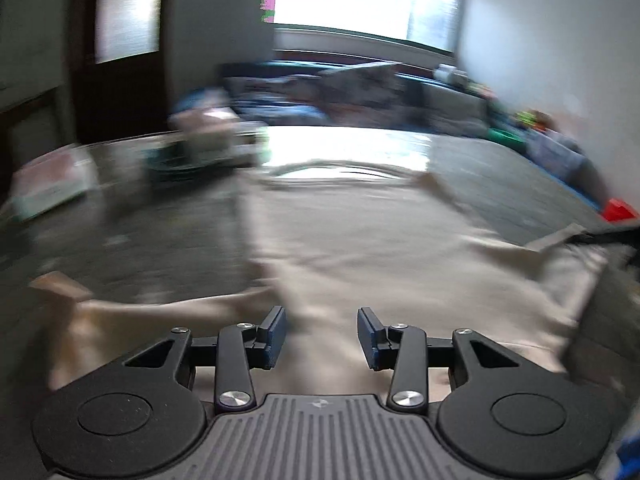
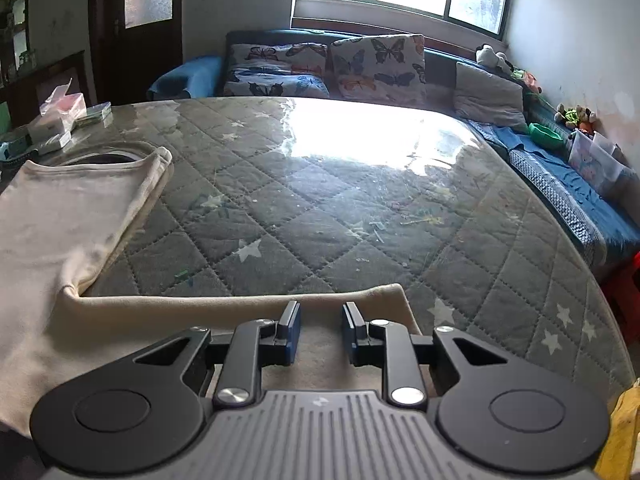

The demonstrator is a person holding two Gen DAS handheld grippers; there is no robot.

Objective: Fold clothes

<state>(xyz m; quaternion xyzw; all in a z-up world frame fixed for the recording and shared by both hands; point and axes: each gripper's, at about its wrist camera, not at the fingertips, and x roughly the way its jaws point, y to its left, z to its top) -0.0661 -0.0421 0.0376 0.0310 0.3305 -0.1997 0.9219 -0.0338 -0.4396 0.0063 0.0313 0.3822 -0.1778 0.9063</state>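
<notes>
A cream long-sleeved shirt (image 2: 60,216) lies flat on the grey quilted table top (image 2: 320,208), its neckline toward the far side. One sleeve (image 2: 240,308) stretches right along the near edge. My right gripper (image 2: 320,328) hovers over that sleeve's end, jaws apart, nothing pinched between the pads. In the blurred left wrist view the shirt (image 1: 360,240) fills the middle. My left gripper (image 1: 322,334) is open above the shirt's lower body, with only cloth beneath the gap. The other sleeve (image 1: 68,300) trails to the left.
Boxes and a clear plastic case (image 2: 60,116) sit at the table's far left corner. A sofa with butterfly cushions (image 2: 376,68) runs behind the table. A blue-covered bench (image 2: 560,184) with a green bowl (image 2: 546,135) lines the right wall. Something yellow (image 2: 624,432) is at the near right.
</notes>
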